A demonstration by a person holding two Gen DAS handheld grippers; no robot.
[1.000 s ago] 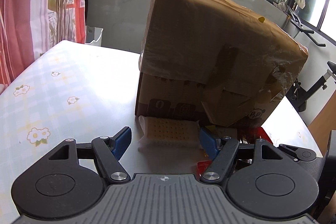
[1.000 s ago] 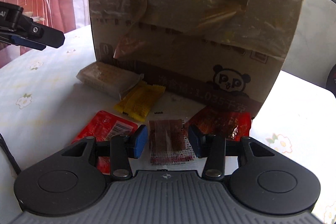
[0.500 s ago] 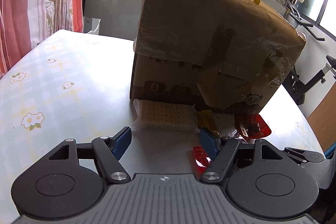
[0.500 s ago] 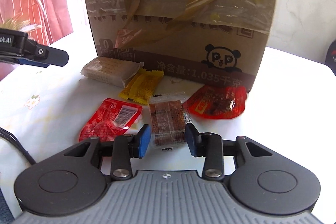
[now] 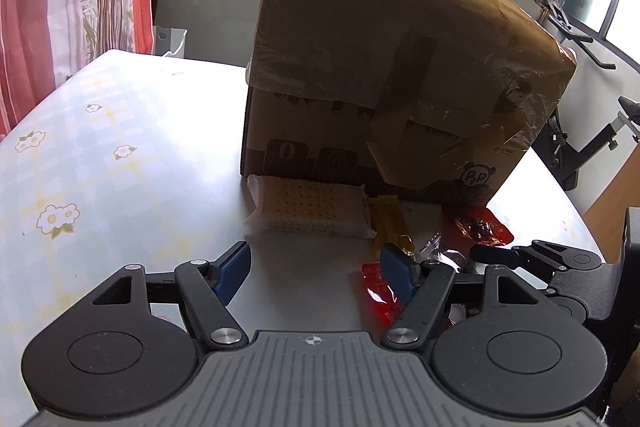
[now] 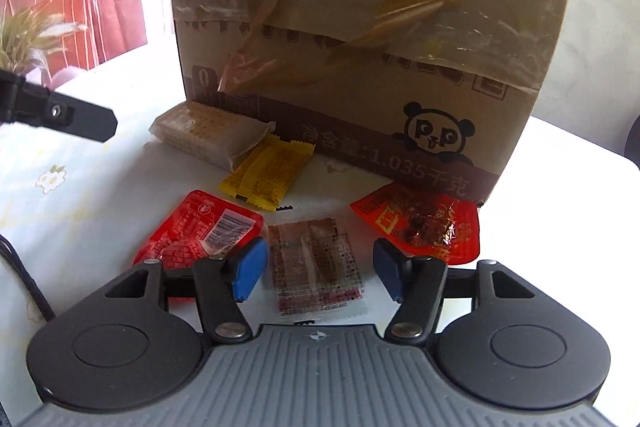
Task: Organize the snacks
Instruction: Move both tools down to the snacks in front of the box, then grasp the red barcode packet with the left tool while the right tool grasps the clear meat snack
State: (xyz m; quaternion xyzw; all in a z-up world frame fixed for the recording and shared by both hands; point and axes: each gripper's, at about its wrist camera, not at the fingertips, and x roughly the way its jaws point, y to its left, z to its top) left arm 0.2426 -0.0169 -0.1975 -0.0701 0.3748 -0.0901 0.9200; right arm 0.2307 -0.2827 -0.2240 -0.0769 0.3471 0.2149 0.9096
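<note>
Before the cardboard box [image 6: 360,27], the right tool [image 6: 320,269] is opening around a clear packet [image 6: 316,263]; the left tool [image 5: 316,267] gapes wide, its view hiding that packet.

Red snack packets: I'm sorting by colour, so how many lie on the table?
2. One red packet lies left of the clear packet; the other lies right, at the cardboard box's corner. More may hide behind the box.

Both tools are showing the same build: the left gripper [image 5: 314,269] and right gripper [image 6: 320,269] are wearing blue rubber pads on black jointed links, fastened with silver screws [image 6: 231,330], round black side discs, and a ribbed grey body bearing a small crosshair mark [image 5: 311,340].
</note>
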